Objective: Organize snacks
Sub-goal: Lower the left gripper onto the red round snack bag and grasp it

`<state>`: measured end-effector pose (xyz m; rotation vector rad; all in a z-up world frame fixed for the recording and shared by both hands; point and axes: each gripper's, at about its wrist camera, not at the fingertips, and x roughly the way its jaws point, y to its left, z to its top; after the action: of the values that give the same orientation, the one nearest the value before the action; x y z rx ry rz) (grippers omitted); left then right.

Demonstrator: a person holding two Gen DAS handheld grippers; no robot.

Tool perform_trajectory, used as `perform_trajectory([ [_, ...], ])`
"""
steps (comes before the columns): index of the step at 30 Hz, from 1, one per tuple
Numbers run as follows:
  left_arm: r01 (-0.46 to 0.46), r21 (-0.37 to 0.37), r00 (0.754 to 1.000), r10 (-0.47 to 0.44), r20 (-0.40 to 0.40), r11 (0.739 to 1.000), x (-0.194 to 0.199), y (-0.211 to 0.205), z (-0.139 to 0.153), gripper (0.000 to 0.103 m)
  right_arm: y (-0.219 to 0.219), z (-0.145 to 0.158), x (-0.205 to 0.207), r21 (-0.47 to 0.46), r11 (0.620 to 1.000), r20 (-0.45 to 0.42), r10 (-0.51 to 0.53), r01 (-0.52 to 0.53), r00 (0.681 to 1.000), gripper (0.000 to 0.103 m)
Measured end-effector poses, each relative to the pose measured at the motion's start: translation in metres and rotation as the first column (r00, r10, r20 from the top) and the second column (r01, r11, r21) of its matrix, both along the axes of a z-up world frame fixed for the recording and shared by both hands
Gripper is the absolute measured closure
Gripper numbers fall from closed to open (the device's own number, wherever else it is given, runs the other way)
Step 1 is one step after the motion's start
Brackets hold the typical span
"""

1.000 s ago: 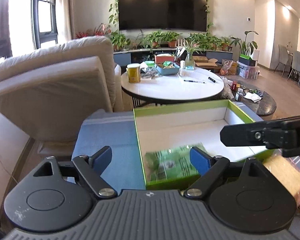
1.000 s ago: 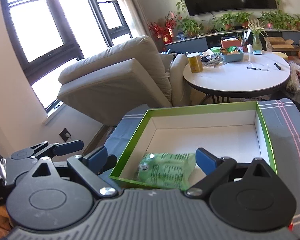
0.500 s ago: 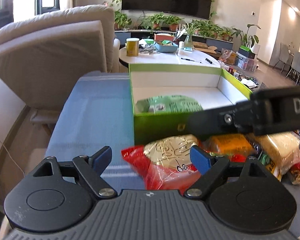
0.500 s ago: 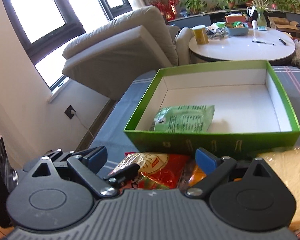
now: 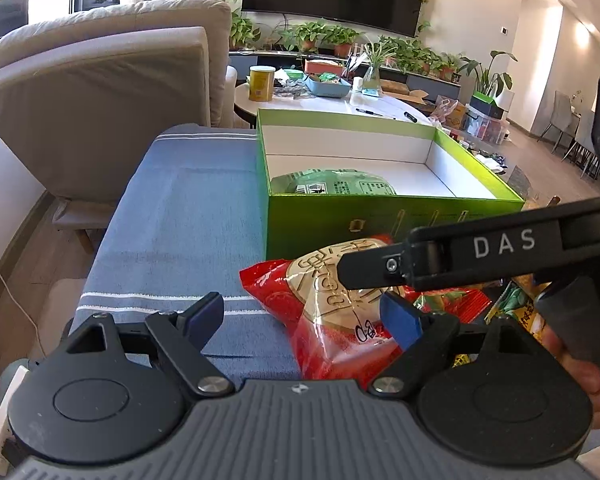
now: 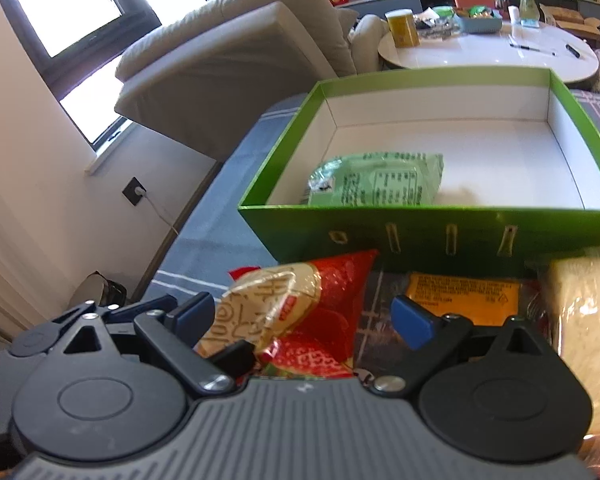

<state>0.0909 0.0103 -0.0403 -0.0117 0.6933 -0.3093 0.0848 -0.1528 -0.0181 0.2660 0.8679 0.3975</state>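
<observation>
A green box (image 5: 392,216) (image 6: 452,236) with a white inside stands on the blue cloth. A green snack packet (image 5: 332,186) (image 6: 376,184) lies in its near left corner. A red and gold snack bag (image 5: 332,308) (image 6: 292,308) lies in front of the box. My left gripper (image 5: 304,316) is open around the bag's left part. My right gripper (image 6: 304,316) is open just above the same bag; its finger (image 5: 452,256) crosses the left wrist view. An orange packet (image 6: 460,294) and a pale bread packet (image 6: 588,312) lie to the right.
The blue striped cloth (image 5: 180,216) stretches left of the box. A beige recliner (image 5: 112,92) stands at the back left. A round white table (image 6: 492,52) with a yellow can (image 5: 261,84) and pens stands behind the box.
Both grippers pulled back from the box and came down over the snack pile. The green packet stays in the box. The red bag now lies between both pairs of fingers.
</observation>
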Motion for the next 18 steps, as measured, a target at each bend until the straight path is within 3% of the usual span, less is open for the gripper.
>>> perform_trajectory([
  [9, 0.071, -0.055, 0.998, -0.071, 0.002, 0.996, -0.005, 0.001, 0.01, 0.019, -0.001, 0.003, 0.0, 0.016, 1.0, -0.008, 0.005, -0.005, 1.0, 0.012],
  [14, 0.092, -0.052, 0.995, -0.093, -0.031, 0.994, 0.001, -0.009, -0.001, 0.016, -0.002, -0.002, 0.005, 0.102, 0.995, -0.075, 0.03, -0.023, 0.997, 0.012],
  [18, 0.097, -0.083, 0.994, -0.101, -0.047, 0.992, 0.009, -0.007, -0.002, 0.012, 0.0, -0.008, 0.012, 0.09, 0.996, -0.097, 0.018, -0.009, 0.995, 0.012],
])
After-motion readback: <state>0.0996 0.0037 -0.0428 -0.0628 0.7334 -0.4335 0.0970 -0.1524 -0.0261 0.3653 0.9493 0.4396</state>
